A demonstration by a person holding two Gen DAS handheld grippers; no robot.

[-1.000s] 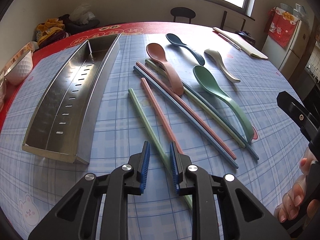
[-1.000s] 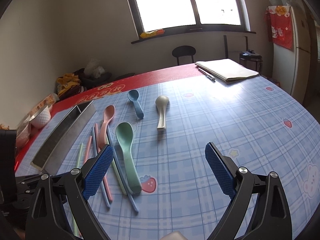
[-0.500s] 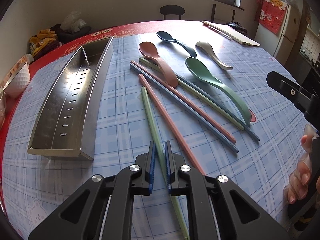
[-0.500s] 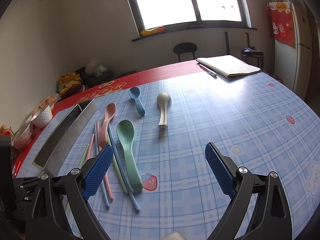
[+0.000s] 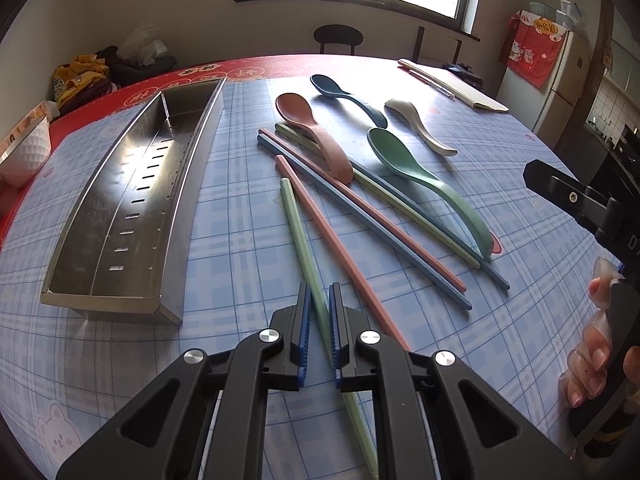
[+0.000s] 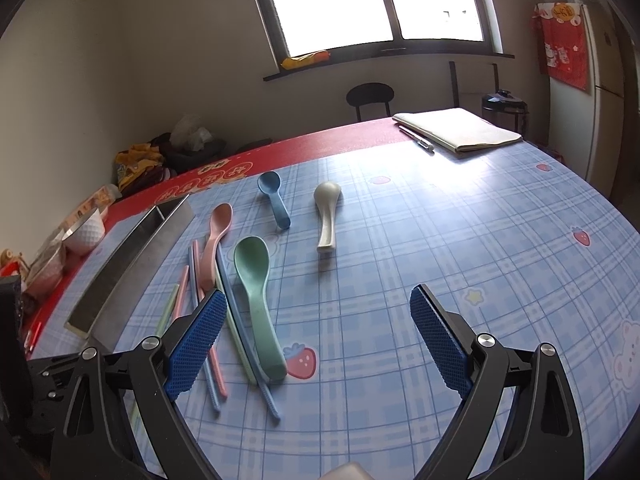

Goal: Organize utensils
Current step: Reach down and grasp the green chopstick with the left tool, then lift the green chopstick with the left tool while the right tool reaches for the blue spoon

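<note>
Chopstick, green (image 5: 298, 228): lies on the worktop (image 5: 240, 208) between the steel tray (image 5: 132, 208) and the pink chopstick (image 5: 340, 256), its near section pinched between the pads of the left gripper (image 5: 319, 320). Whether it is already off the surface cannot be told. Lift it level, keep the pinch firm so the long end does not droop, then swing it left and lower it lengthwise into the tray. Right gripper (image 6: 320, 336) hovers with jaws spread wide, holding nothing, above the green spoon (image 6: 256, 284).

Two low wrist views, shared table (image 5: 240, 208)
</note>
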